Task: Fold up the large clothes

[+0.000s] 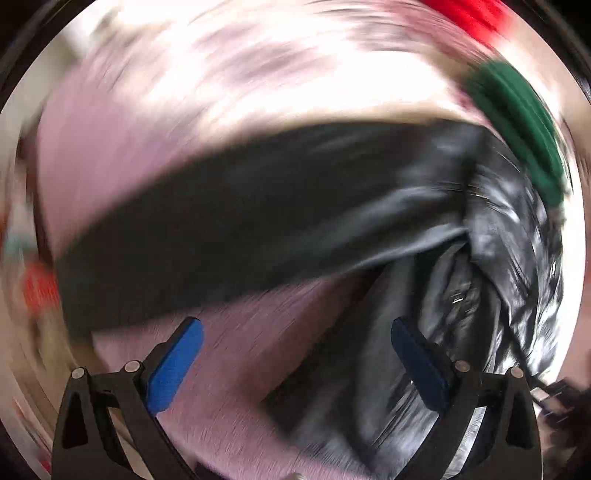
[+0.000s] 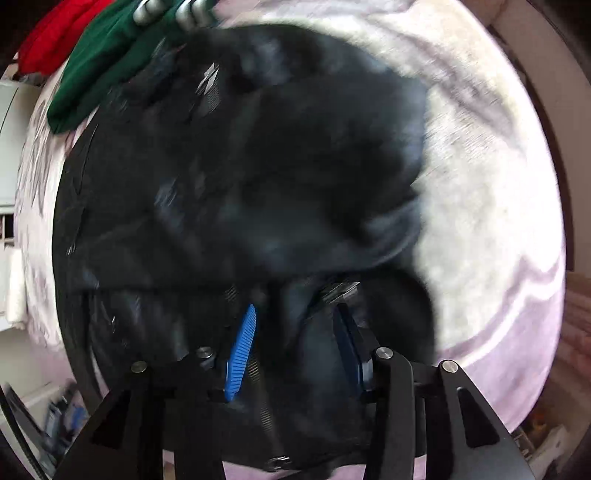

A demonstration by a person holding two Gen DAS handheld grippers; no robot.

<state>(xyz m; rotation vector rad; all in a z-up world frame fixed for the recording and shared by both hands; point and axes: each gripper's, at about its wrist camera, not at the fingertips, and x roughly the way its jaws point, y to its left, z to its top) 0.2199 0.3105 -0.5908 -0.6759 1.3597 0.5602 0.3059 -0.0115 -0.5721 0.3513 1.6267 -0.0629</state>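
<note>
A large black jacket [image 1: 258, 221] lies on a pale pink bed cover [image 1: 236, 369]; the left wrist view is blurred by motion. My left gripper [image 1: 295, 332] is open wide, with pink cover and a dark fold of the jacket between its blue pads [image 1: 173, 365]. In the right wrist view the black jacket [image 2: 258, 166] fills most of the frame. My right gripper [image 2: 295, 325] is open with jacket fabric bunched between its blue pads [image 2: 242, 354]; whether the pads touch the fabric is not clear.
A green garment [image 2: 107, 62] and a red garment [image 2: 55, 33] lie at the far edge of the bed; they also show in the left wrist view, green garment [image 1: 524, 125] and red garment [image 1: 476, 14]. White furniture [image 2: 11, 258] stands left of the bed.
</note>
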